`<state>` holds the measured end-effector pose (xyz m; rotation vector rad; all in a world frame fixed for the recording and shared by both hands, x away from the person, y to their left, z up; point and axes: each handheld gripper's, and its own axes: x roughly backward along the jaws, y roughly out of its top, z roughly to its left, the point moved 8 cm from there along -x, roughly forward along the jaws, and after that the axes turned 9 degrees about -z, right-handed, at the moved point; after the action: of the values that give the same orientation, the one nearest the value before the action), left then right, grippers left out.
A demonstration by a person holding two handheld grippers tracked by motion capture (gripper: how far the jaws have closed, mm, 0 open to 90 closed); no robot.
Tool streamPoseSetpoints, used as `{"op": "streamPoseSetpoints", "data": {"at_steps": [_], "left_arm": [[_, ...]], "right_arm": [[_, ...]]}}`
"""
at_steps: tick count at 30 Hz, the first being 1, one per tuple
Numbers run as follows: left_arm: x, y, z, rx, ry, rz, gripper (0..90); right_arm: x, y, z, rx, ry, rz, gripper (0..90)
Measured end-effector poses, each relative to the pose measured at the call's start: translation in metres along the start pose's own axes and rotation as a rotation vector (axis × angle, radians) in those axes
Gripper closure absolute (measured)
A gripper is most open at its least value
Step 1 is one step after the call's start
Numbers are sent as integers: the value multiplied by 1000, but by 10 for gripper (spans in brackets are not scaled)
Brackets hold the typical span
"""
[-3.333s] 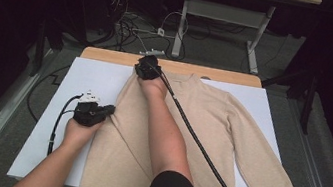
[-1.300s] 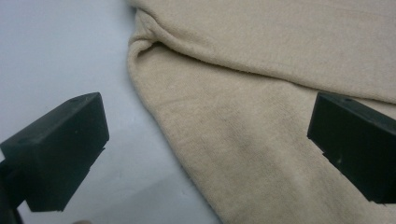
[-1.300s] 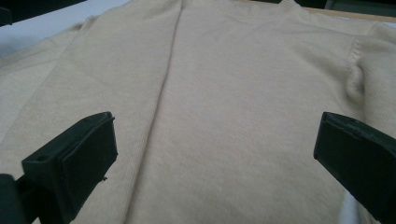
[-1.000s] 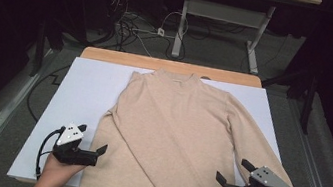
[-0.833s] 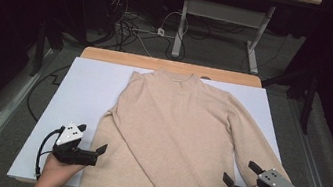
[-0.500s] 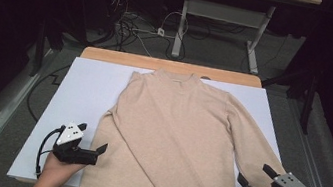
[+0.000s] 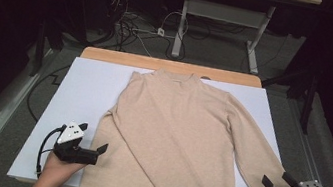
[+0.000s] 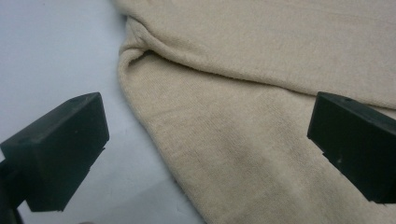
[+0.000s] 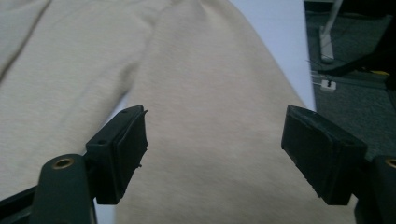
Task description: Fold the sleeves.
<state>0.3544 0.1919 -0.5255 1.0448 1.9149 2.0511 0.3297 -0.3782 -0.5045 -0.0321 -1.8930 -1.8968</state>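
Note:
A beige long-sleeved sweater (image 7: 173,135) lies flat, front up, on a white board (image 7: 84,90), its left sleeve folded across the body. My left gripper (image 7: 98,153) rests at the near left, open, its jaws astride the sweater's side edge (image 8: 154,140). My right gripper (image 7: 276,180) is at the near right corner, over the end of the outstretched right sleeve (image 9: 210,93). Its jaws have just been closing; they still stand apart with the sleeve cloth between them, and the pads do not press on it.
The board lies on a wooden table (image 7: 109,56) with dark floor around it. Cables (image 7: 134,27) and a metal desk frame (image 7: 252,51) lie beyond the far edge. A cable loops from the left gripper (image 7: 41,154) at the board's near left edge.
My right gripper has slid to the right along the near edge, from the sweater's hem to the sleeve end. The left gripper has stayed put. Before that, both arms were stretched across the sweater.

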Motion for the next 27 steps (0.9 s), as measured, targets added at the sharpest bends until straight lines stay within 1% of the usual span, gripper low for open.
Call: {"op": "streamPoseSetpoints", "data": {"at_steps": [3, 6, 9, 12, 13, 15, 17, 20, 21, 23, 25, 27], "left_arm": [[0, 0, 0, 1, -2, 0, 0], [0, 0, -1, 0, -4, 0, 0], [0, 0, -1, 1, -5, 0, 0], [0, 0, -1, 3, -4, 0, 0], [0, 0, -1, 4, -4, 1, 0], [0, 0, -1, 5, -3, 3, 0], [0, 0, 0, 4, -3, 2, 0], [0, -1, -1, 4, -1, 3, 0], [0, -1, -1, 3, -1, 4, 0], [0, -1, 0, 5, -1, 4, 0], [0, -1, 0, 5, -2, 2, 0], [0, -1, 0, 6, -1, 2, 0]], "right_arm": [[3, -5, -13, -17, -32, 14, 276], [5, -9, -25, -21, -66, 27, 322], [8, -13, -36, -25, -98, 44, 347], [9, -19, -46, -43, -115, 56, 363], [9, -22, -48, -54, -118, 63, 371], [6, -27, -50, -55, -112, 82, 393], [6, -27, -49, -72, -94, 76, 463], [7, -26, -46, -59, -79, 77, 629], [7, -25, -45, -53, -78, 79, 658], [8, -24, -45, -33, -96, 76, 732], [9, -23, -45, -38, -91, 74, 773], [9, -23, -43, -27, -88, 79, 836]]}}
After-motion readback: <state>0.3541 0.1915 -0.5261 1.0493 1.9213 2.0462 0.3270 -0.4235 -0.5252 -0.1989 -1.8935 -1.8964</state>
